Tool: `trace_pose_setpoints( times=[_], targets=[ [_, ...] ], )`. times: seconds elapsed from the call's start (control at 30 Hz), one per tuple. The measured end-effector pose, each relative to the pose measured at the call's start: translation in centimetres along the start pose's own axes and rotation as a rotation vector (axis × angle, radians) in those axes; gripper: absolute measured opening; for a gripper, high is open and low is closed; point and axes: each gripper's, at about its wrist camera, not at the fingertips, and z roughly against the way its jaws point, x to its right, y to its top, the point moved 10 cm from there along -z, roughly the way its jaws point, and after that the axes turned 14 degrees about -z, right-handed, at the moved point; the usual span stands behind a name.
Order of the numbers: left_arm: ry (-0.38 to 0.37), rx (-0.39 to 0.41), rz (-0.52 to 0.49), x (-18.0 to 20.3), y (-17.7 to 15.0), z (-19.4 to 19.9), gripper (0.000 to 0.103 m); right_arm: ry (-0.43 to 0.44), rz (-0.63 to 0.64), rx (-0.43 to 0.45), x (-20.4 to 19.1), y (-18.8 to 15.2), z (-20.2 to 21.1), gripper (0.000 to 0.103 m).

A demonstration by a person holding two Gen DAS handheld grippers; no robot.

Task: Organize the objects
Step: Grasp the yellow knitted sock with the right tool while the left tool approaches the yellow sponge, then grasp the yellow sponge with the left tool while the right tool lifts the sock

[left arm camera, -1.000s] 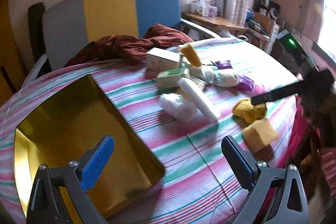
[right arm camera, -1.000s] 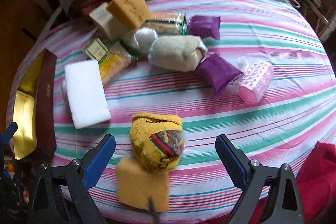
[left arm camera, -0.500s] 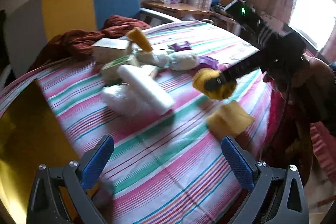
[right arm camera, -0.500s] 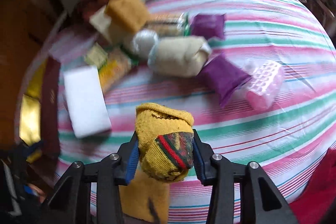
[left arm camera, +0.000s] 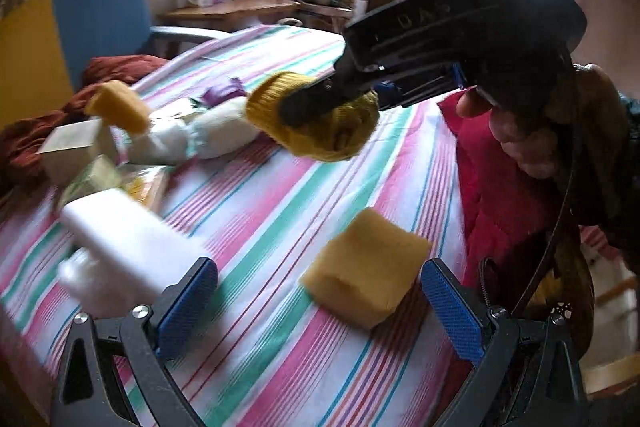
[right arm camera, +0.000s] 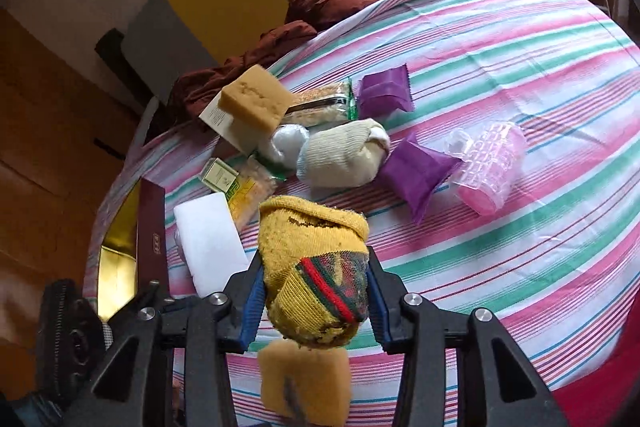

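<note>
The right tongs [right arm camera: 316,301] have just clamped shut on the rolled mustard-yellow knitted sock [right arm camera: 314,267], lifting it clear of the striped-cloth surface [right arm camera: 500,247]. The left tongs [left arm camera: 320,301], apart and empty, now frame the yellow sponge block [left arm camera: 366,267], probably the next pick.

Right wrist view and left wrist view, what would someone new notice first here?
First, the rolled yellow sock with red and green stripes, clamped in the right gripper and lifted above the striped tablecloth. Next, the yellow sponge lying on the cloth between the fingers of the open left gripper. Behind them, a jumble of items sits mid-table, with the cream sock roll and purple packet standing out.
</note>
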Motion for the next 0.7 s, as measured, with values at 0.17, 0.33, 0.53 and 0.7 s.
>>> trace_pose_setpoints(
  times=[0.17, 0.33, 0.53, 0.7],
  targets=[
    [-0.139, -0.031, 0.039, 0.4, 0.4, -1.9, 0.101, -0.017, -0.016, -0.012, 0.7, 0.3, -0.1, 0.044],
    [-0.177, -0.038, 0.081, 0.3, 0.3, -3.0, 0.099, -0.087, -0.009, -0.007, 2.0, 1.1, 0.0, 0.044],
    [-0.177, -0.032, 0.072, 0.3, 0.5, -2.7, 0.099, -0.106, -0.055, 0.031, 5.0, 2.3, 1.8, 0.044],
    [-0.187, -0.044, 0.025, 0.7, -0.6, -2.0, 0.099, -0.062, -0.082, 0.066, 5.7, 2.9, 3.1, 0.044]
  ],
)
